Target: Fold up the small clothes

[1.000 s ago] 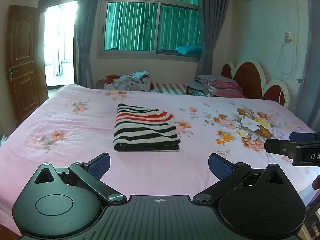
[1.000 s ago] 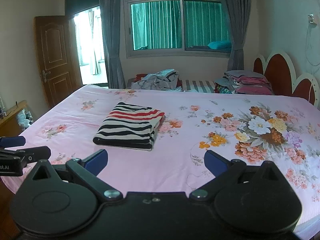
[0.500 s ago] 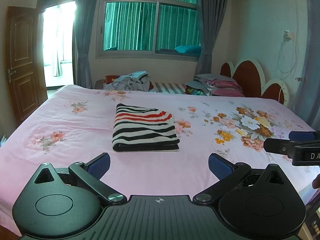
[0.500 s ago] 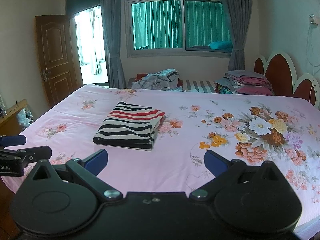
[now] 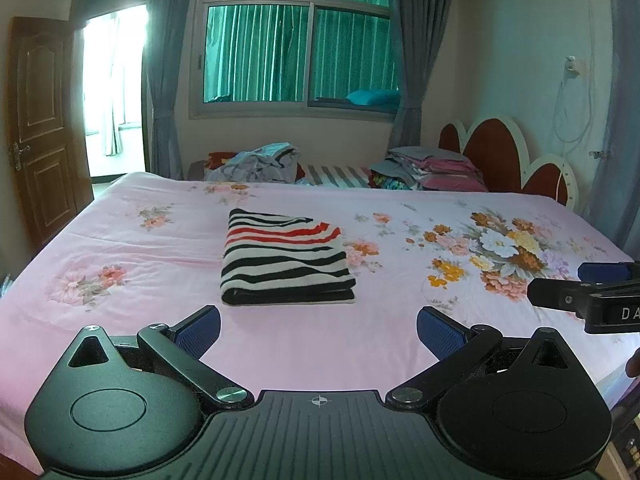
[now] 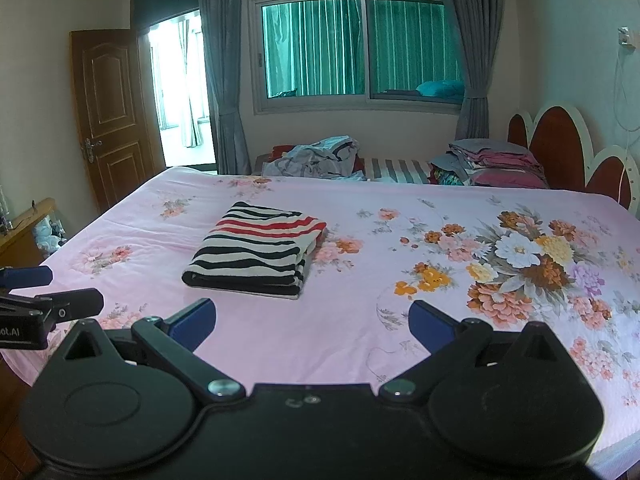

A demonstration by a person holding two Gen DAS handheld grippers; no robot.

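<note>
Black left tool (image 5: 318,330), blue pads (image 5: 198,328), silver screws (image 5: 231,393)

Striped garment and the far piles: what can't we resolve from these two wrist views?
- Striped garment: folded; what kind of clothing it is stays hidden inside the folds, both views.
- Crumpled pile past the bed: too far and small to count items.
- Folded stack: same.
- Right gripper: cut by the left view's edge.
- Left gripper: cut by the right view's edge.
</note>
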